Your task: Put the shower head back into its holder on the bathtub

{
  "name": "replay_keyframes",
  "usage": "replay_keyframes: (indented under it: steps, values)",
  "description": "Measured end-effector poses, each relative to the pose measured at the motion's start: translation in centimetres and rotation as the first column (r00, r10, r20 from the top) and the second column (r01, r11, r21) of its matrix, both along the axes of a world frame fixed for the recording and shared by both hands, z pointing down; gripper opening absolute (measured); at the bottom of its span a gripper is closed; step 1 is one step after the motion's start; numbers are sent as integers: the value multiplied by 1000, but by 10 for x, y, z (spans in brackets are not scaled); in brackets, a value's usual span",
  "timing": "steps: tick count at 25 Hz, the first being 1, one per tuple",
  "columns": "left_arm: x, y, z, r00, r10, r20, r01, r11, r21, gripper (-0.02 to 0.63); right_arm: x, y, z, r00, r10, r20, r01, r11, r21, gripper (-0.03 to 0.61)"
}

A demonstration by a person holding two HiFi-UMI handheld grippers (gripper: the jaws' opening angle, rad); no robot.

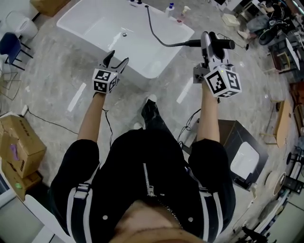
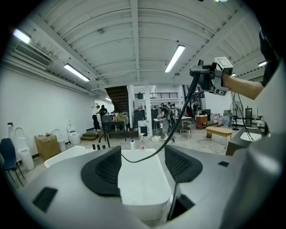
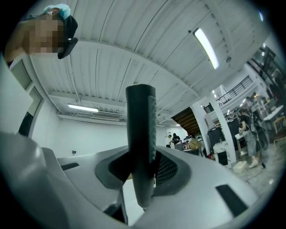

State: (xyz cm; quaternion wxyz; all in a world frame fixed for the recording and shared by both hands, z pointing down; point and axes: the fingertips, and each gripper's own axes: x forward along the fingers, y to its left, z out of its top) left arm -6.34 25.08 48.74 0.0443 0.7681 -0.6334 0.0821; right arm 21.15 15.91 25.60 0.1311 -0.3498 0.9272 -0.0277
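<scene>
Grey stone floor (image 1: 52, 80) lies underfoot; at 10 o'clock the left gripper (image 1: 118, 59) hangs spread and empty, and at 2 o'clock the right gripper (image 1: 207, 42) pinches the shower head (image 1: 227, 45). Its hose (image 1: 154, 28) trails to the white bathtub (image 1: 156, 64) at 12 o'clock.

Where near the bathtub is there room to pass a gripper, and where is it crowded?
Bare: the bathtub basin around the drain, and the floor left of it. Crowded: the far rim, with taps, bottles and the hose to the shower head in the right gripper.
</scene>
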Motion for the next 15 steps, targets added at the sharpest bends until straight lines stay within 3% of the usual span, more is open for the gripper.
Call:
replay_keyframes:
  steps: [15]
  values:
    - [-18,-139,14,999,49,-13,-50,996,-70,307,-28,-134,-17,990,-74,118,77,997,-16,120]
